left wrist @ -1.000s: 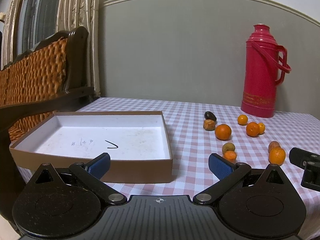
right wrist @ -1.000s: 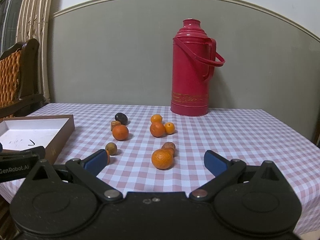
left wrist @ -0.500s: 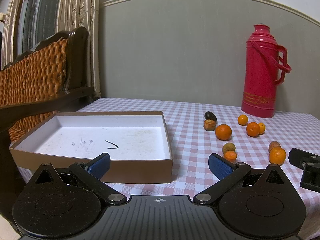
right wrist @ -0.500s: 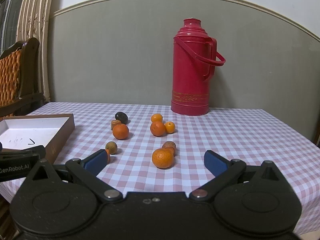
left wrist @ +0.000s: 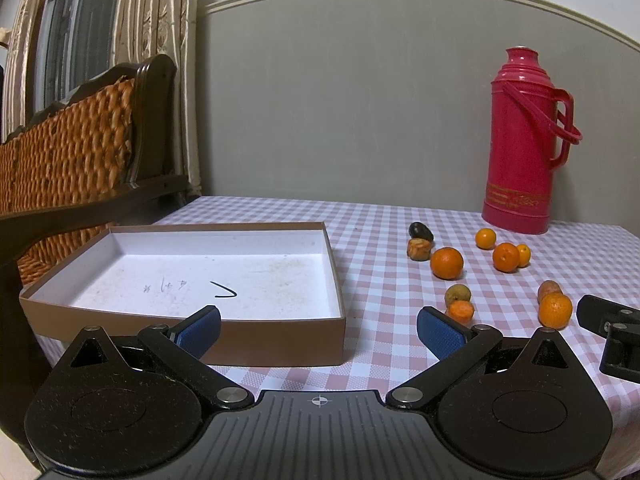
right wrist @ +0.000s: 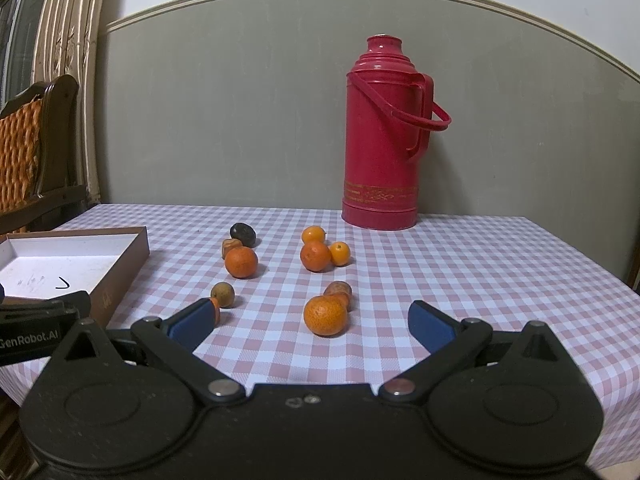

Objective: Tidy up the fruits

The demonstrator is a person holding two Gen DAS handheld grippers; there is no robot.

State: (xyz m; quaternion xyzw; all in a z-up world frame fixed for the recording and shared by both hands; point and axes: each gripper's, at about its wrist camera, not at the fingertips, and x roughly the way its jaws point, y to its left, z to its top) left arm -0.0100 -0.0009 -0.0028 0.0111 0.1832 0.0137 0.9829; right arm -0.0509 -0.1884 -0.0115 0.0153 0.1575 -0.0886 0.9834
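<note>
Several small fruits lie loose on the pink checked tablecloth point(right wrist: 460, 264). The nearest orange point(right wrist: 325, 315) sits just ahead of my right gripper point(right wrist: 310, 322), which is open and holds nothing. Another orange point(right wrist: 240, 262), a dark fruit point(right wrist: 242, 234) and a cluster of three small oranges point(right wrist: 316, 255) lie farther back. A shallow brown cardboard box point(left wrist: 280, 330) with a white bare floor stands at the left. My left gripper point(left wrist: 318, 330) hovers open at the box's near right corner, empty. The oranges point(left wrist: 447, 263) lie to its right.
A tall red thermos point(right wrist: 386, 136) stands at the back of the table against the grey wall. A wicker-backed wooden seat point(left wrist: 72, 152) is beyond the table's left edge, with curtains behind. The right gripper's body point(left wrist: 612, 332) shows at the right edge of the left wrist view.
Both grippers have edged slightly forward toward the table; the fruits look marginally nearer. Nothing has been picked up or shifted.
</note>
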